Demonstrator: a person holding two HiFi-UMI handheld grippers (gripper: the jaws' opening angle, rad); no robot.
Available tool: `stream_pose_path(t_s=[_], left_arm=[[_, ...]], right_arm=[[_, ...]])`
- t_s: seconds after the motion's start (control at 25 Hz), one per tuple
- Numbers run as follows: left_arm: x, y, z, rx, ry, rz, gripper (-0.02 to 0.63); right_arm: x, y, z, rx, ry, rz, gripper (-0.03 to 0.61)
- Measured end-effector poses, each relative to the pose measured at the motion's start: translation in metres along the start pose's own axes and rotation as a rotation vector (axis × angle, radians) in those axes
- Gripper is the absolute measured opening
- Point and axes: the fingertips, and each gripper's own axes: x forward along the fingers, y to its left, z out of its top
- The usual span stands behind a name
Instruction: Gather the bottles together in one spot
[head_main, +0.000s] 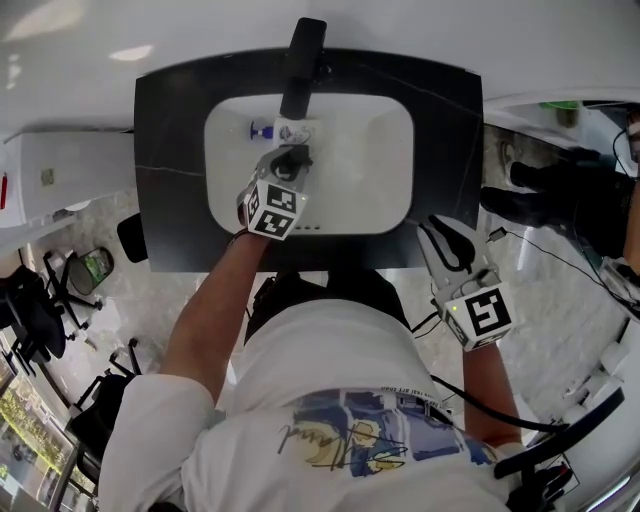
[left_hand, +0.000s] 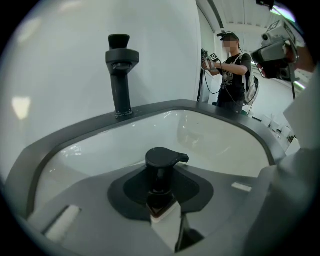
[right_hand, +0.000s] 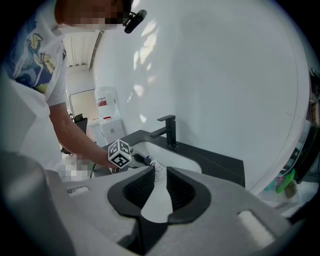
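Head view: the left gripper reaches into the white oval basin, over a white pump bottle with a black pump head. A small white bottle with a blue cap lies just beyond, under the black faucet. The two are near each other, so the gathering looks well along, though neither is placed yet.

Left gripper view: the jaws are clamped on the pump bottle's neck.

Right gripper view: the right gripper has its jaws apart and empty.

No writing is readable.

Black faucet stands behind white basin in dark counter
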Motion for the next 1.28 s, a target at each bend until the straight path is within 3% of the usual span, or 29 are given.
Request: stream_pose_path(t_s=[0.48, 1.0, 1.28], left_arm=[[-0.054, 0.017, 0.053, -0.085, -0.158, 0.005, 0.097], [-0.109, 0.075, 0.111, -0.019, -0.281, 0.014, 0.097], [-0.115, 0.105, 0.146, -0.052, -0.335, 0.002, 0.097]], right_arm=[[0.001, 0.009, 0.004, 0.01, -0.039, 0.001, 0.075], [-0.014, 0.032, 0.014, 0.003, -0.078, -0.044, 0.075], [-0.024, 0.038, 0.005, 0.028, -0.075, -0.076, 0.075]])
